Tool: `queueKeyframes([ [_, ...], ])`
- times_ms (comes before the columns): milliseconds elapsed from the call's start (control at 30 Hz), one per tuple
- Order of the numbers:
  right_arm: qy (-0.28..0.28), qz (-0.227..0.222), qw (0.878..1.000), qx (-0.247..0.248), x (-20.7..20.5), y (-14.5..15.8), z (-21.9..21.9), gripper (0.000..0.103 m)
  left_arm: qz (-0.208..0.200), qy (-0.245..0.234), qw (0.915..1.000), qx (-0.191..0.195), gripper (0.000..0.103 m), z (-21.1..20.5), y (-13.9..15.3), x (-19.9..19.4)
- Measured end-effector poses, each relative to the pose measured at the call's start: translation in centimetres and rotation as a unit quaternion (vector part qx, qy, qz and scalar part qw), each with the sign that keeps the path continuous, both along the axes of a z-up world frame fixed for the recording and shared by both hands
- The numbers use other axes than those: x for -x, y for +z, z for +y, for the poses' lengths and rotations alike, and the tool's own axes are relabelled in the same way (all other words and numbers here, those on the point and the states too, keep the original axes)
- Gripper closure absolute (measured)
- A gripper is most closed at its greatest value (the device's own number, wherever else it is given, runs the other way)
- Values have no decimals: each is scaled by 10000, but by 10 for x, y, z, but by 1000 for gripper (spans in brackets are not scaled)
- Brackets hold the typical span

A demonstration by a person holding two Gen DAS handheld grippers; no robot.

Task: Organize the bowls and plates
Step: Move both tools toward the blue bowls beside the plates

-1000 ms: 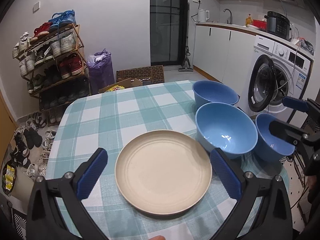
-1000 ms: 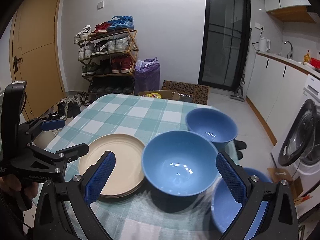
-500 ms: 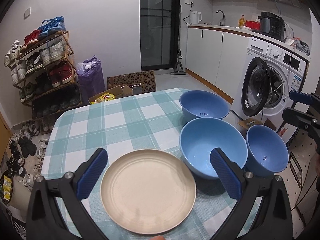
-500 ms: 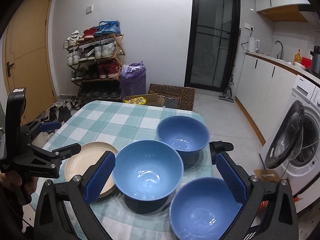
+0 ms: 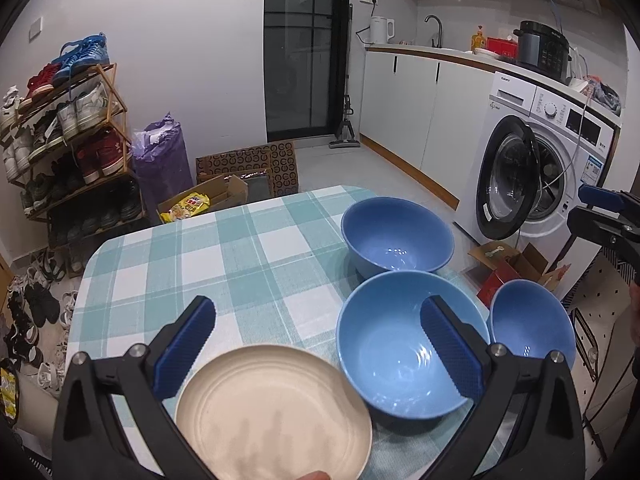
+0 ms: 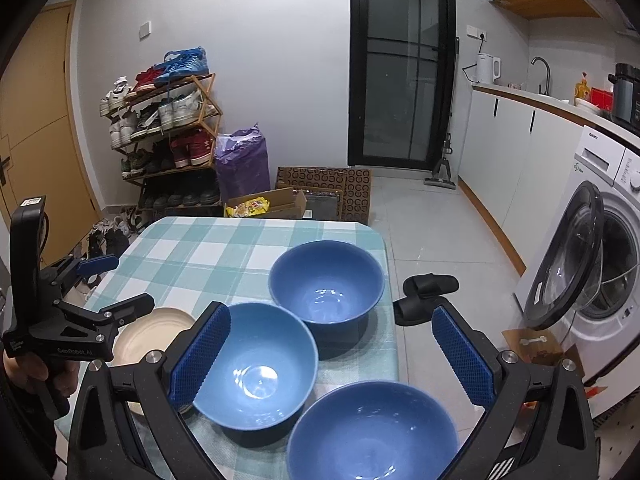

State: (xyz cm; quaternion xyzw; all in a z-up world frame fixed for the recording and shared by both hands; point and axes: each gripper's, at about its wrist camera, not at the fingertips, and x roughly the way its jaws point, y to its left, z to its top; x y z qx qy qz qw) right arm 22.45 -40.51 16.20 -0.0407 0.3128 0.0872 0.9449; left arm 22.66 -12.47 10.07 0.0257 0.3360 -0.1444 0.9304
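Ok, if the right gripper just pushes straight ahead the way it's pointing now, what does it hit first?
Probably the far blue bowl on the checked tablecloth. The open right gripper points over the gap between the middle blue bowl and the nearest blue bowl; depth is uncertain, so it might pass above all three.

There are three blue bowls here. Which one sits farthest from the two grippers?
The far bowl, toward the table's far edge. The middle bowl and near bowl sit closer, one behind the other.
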Motion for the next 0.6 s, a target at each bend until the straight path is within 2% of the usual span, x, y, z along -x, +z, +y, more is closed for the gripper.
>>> queueKeyframes([
  [600,-430,573,9972,-203,-78,-24,-37,1,235,-211,9994,-174,0,-48,-9,-83],
])
